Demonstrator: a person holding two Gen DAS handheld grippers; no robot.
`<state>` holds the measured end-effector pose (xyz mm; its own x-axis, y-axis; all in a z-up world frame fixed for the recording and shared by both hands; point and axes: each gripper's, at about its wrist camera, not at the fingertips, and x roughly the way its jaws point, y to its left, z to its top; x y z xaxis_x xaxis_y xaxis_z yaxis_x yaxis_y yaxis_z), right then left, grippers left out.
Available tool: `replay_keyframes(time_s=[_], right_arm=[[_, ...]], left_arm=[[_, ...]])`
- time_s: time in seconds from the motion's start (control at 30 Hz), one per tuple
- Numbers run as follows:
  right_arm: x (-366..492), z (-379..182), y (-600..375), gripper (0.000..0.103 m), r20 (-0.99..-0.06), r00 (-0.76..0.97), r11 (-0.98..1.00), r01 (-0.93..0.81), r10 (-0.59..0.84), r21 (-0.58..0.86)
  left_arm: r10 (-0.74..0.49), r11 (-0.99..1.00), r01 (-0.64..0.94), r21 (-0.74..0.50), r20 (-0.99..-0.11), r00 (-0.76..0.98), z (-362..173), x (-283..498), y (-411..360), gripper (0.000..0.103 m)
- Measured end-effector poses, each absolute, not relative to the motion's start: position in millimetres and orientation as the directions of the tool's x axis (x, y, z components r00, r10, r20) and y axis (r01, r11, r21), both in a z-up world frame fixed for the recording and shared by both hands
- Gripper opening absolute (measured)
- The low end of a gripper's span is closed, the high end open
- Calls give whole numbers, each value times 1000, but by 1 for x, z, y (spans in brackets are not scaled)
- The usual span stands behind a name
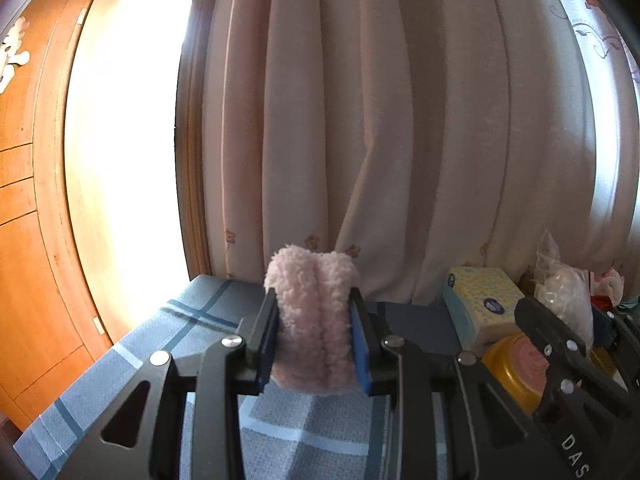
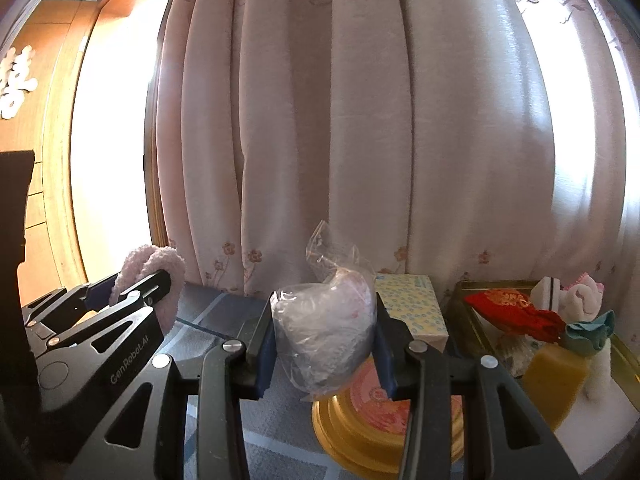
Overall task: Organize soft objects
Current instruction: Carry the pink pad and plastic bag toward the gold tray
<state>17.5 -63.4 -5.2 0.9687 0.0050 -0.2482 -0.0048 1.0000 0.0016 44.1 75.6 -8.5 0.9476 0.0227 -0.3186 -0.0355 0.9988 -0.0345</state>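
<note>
**A:** What has the left gripper (image 1: 315, 334) got?

**B:** A pink fleecy roll (image 1: 312, 320), pinched between its blue pads and standing upright, with the top poking out above the fingertips. In the right wrist view the same roll (image 2: 150, 276) shows at about nine o'clock, held clear above the surface.

**A:** And the right gripper (image 2: 325, 344)?

**B:** Closed on a clear plastic bag (image 2: 320, 324) with something soft and pinkish-white inside. The bag bulges between the pads, and its loose crinkled neck sticks up toward twelve o'clock.

**A:** What lies under them?

**B:** A blue cloth with pale crossing stripes (image 1: 200, 320) covers the surface below. Just under the right gripper sits a round gold tin with a pink and red lid (image 2: 372, 408). Behind it, at about one o'clock, is a tissue box with blue dots (image 2: 416, 308).

**A:** Anything farther right?

**B:** At three o'clock in the right wrist view there is a gold-rimmed tray (image 2: 472, 320) holding a red embroidered pouch (image 2: 516, 308), a teal cloth bundle (image 2: 588, 332), a yellow sponge (image 2: 556, 384) and a small pink and white towel piece (image 2: 584, 292).

**A:** And the background?

**B:** A pleated pink curtain (image 1: 380, 120) hangs behind everything, with a wooden door frame (image 1: 44, 200) at nine o'clock.
</note>
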Motion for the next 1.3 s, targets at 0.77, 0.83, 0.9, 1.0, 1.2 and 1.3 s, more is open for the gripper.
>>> replay_keyframes(time_s=[0.77,0.83,0.9,1.0,1.2,1.3], right_arm=[[-21,-4,-99,44,-203,978,997,60,-51,39],[-24,-3,-103,44,-193,979,997,69,-60,43],[-28,-2,-106,44,-183,981,996,76,-67,42],[-35,-2,-112,44,-173,981,995,91,-84,38],[-44,-3,-125,44,-169,980,992,117,-107,55],[-47,-2,-132,44,-170,979,990,128,-116,58]], left_arm=[[-12,1000,6,-19,-325,946,-8,16,39,31],[-21,1000,16,-17,-325,945,-8,13,34,31],[-31,1000,27,-15,-323,946,-7,11,29,31],[-48,999,45,-17,-325,945,-7,8,21,31],[-67,998,63,-22,-328,942,-7,5,7,31],[-75,997,74,-17,-326,942,-7,2,0,31]])
